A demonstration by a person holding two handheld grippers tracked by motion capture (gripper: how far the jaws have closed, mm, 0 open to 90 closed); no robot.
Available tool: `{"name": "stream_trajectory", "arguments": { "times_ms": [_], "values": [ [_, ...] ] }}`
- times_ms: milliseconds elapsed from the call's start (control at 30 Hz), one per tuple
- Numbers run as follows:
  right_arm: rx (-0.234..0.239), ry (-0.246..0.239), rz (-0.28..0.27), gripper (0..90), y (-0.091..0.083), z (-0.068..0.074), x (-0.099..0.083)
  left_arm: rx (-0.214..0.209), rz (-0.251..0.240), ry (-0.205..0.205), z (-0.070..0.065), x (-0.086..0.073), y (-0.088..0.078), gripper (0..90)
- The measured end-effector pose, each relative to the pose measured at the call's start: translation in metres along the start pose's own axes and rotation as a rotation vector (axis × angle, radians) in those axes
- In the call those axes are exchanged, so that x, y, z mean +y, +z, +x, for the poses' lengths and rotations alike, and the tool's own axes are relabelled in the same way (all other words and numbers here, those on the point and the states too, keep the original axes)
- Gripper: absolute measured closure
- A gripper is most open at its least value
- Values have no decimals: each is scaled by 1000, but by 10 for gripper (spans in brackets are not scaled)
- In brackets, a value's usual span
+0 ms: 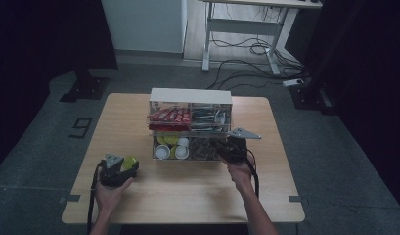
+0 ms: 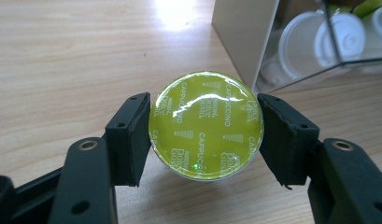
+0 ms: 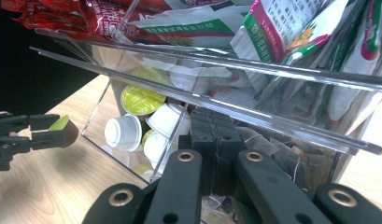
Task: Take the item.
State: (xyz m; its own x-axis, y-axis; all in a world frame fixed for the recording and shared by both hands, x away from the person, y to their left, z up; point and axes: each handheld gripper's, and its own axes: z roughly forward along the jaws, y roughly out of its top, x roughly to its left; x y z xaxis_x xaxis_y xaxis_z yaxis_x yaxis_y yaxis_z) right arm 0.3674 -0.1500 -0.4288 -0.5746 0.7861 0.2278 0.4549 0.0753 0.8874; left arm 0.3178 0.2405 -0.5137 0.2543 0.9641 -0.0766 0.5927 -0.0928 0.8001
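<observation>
Overhead, my left gripper (image 1: 120,169) sits low over the near-left part of the table (image 1: 188,196), clamped on a green coffee capsule (image 1: 129,162), while my right gripper (image 1: 232,149) rests against the front of the clear organizer (image 1: 190,100) at the middle of the table. Along my left gripper's view, the 2 black pads (image 2: 132,135) press the capsule (image 2: 207,125) at opposite points of its round rim, foil lid facing the camera, wood just beneath it and the organizer's corner (image 2: 244,37) just beyond. I judge it light and stiff at the rim, but the foil is thin and easily dented, and the smooth plastic wall may slip, so the rim is the right place to hold. From my right gripper's view, my jaws are pressed together with nothing between them, nosed up to the organizer's lower bin, where white cups (image 3: 123,130) and another green capsule (image 3: 142,100) lie; sachets (image 3: 291,28) fill the shelf above.
</observation>
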Motion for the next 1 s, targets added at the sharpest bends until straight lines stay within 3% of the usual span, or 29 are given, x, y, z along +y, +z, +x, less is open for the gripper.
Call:
{"name": "stream_trajectory", "arguments": {
  "times_ms": [400,1000],
  "values": [
    [0,1,0,891,-1,-1,-1,21,50,6,6,-5,9,384],
    [-5,0,-5,891,-3,-2,-2,37,74,20,4,-8,15,376]
  ]
}}
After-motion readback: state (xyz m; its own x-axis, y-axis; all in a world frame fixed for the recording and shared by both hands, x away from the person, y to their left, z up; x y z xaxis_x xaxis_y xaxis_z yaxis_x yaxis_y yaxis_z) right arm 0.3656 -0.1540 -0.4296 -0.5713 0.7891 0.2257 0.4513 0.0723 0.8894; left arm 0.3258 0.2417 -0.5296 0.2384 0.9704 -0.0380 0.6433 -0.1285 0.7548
